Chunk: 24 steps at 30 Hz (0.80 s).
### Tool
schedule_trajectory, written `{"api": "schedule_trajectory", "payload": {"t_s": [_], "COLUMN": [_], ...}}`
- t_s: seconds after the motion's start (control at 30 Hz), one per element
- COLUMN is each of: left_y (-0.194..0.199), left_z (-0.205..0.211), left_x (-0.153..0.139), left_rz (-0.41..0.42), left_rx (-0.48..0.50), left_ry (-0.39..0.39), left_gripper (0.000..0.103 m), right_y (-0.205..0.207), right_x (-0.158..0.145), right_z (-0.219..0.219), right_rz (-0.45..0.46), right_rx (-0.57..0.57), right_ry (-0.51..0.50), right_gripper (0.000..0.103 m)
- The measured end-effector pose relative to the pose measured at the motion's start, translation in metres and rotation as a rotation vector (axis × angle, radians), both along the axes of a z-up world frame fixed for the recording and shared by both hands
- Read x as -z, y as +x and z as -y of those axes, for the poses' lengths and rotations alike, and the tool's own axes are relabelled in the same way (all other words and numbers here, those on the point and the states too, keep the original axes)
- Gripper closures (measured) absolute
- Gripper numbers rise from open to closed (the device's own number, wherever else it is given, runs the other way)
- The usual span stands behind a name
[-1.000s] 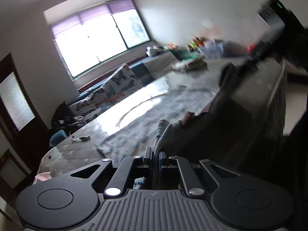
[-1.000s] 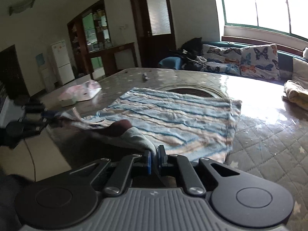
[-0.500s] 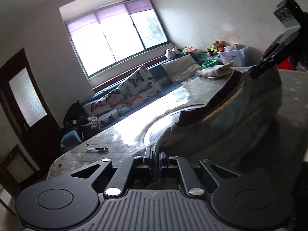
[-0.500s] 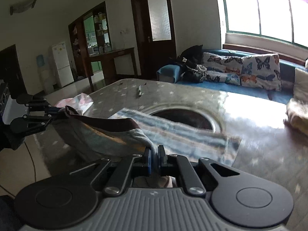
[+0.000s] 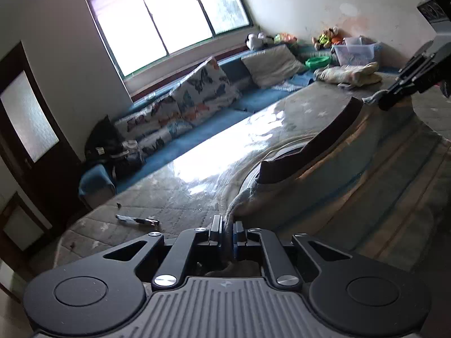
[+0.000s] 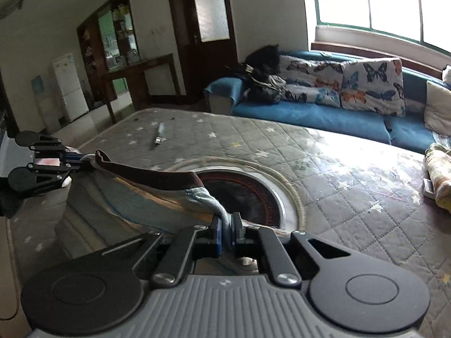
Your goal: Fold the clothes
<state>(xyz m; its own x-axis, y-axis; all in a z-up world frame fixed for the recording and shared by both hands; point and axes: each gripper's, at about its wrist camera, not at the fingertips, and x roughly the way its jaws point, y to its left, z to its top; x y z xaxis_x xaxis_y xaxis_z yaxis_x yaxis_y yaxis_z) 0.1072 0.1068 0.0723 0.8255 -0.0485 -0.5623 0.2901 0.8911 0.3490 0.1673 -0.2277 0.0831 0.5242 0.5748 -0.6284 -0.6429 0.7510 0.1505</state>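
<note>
Both hand-held grippers clamped, garment point(image 6: 135, 197) stretched btwn.

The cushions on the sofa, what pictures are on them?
Colourful butterflies on white cushions, clearest in the right wrist view.

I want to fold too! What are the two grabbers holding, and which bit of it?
Both hold one striped garment: the left gripper and right gripper each pinch an end of its dark-banded edge, jaws shut.
</note>
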Motion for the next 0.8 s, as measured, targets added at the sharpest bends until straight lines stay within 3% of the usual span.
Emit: {"api": "schedule_trajectory", "payload": {"t_s": [0.3,0.4,0.5,0.63,0.8], "left_y": [0.057,0.065,0.071,0.074,0.077], "left_z": [-0.003,-0.008,-0.013,-0.018,-0.032], "left_x": [0.043,0.052,0.059,0.056,0.048], "left_rz": [-0.111,-0.131,-0.141,-0.124,-0.096], "left_rx": [-0.057,-0.083,-0.116,-0.169,-0.281], "left_ry": [0.002,-0.004,-0.003,-0.015,-0.035], "left_gripper": [0.092,0.086,0.08,0.067,0.063], "right_y": [0.052,0.065,0.075,0.078,0.073], "right_x": [0.051,0.064,0.074,0.073,0.056], "right_z": [-0.016,-0.021,-0.024,-0.02,-0.015], "right_rz": [-0.095,-0.126,-0.149,-0.151,-0.108], "right_rx": [0.061,0.082,0.117,0.158,0.184], "right_ry": [-0.03,-0.026,-0.027,-0.003,0.007], "right_gripper": [0.097,0.096,0.085,0.079,0.07]}}
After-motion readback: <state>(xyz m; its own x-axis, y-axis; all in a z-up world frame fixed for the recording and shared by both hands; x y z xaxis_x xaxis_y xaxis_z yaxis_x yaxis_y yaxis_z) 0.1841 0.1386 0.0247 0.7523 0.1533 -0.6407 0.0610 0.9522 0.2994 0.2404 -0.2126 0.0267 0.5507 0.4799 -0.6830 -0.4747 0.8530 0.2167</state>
